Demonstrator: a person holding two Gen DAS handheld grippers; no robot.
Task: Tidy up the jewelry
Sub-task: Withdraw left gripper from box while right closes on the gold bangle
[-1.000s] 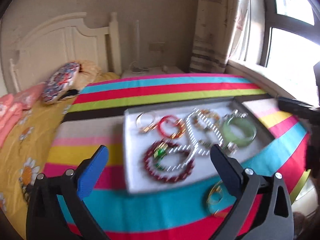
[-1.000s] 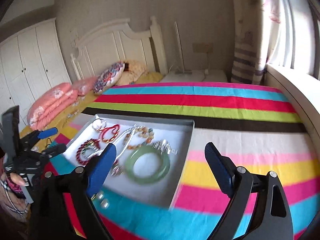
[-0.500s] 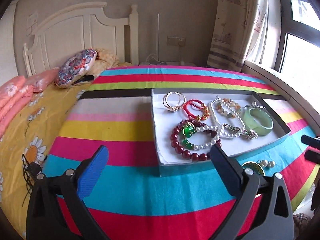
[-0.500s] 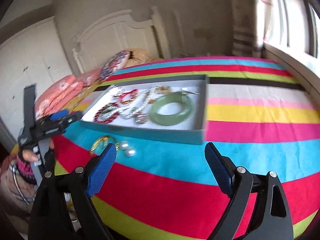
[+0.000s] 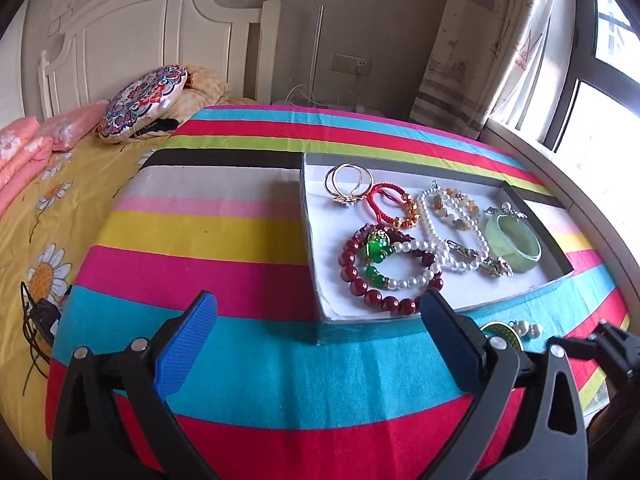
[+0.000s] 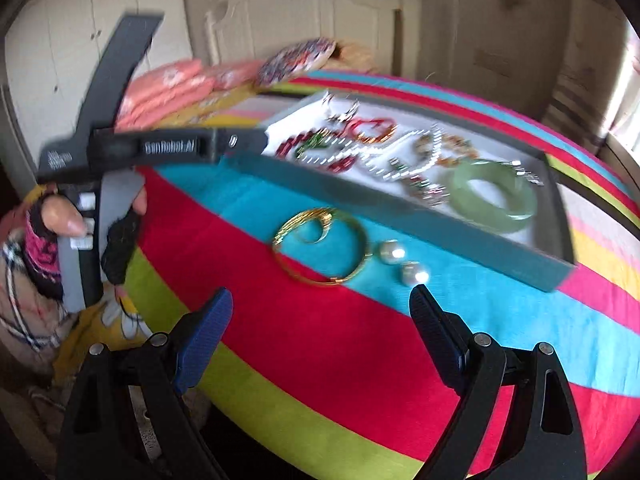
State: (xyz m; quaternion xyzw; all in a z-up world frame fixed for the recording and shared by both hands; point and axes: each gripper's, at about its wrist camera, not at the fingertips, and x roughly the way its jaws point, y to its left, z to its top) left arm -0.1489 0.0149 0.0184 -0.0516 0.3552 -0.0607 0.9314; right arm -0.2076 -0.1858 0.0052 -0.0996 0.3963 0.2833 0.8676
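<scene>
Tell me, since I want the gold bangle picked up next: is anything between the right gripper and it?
Nothing visible. The right gripper is open with only bare striped bedspread between it and the gold bangle. Two pearls lie beside the bangle, right of the path.

tray jewelry [image 6: 372, 152] motion-blurred; gold bangle [image 5: 505, 334] half hidden.

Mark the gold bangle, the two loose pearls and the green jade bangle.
gold bangle [image 6: 320, 249]: right wrist view, its coiled top.
loose pearls [image 6: 391, 253]: right wrist view, the left pearl.
green jade bangle [image 6: 494, 197]: right wrist view, near rim.
</scene>
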